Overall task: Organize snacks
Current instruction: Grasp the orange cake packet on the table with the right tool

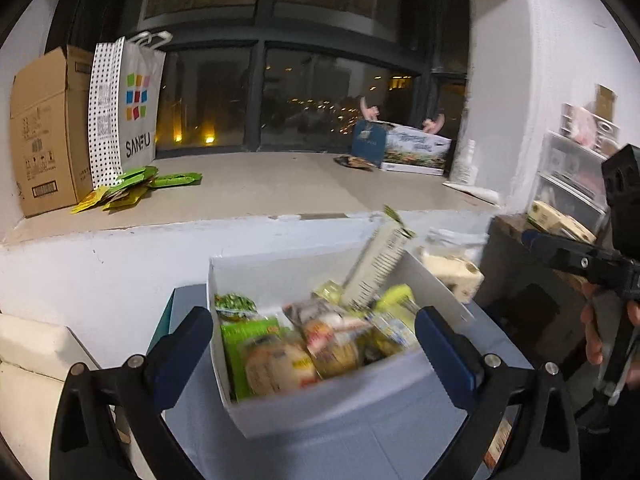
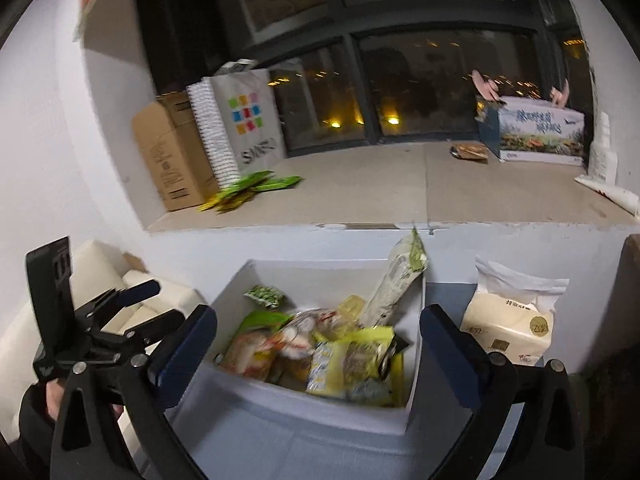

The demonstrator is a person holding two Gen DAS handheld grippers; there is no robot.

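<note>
White cardboard box [image 1: 320,408] stood on the grey-blue worktop [image 2: 320,452], already approx. full of snack packets [image 2: 320,344]: glossy, crinkled foil and plastic, mostly yellow and green, w/ one tall flat pack [image 2: 396,280] leaning upright at the back. Green flat packets [image 1: 136,188] lay still on the stone window sill [image 2: 360,188], so I judged the sorting only partly done. Left tool [image 1: 316,348] and right tool [image 2: 320,352] both had jaws wide apart, holding nothing, hovering above the box.
</note>
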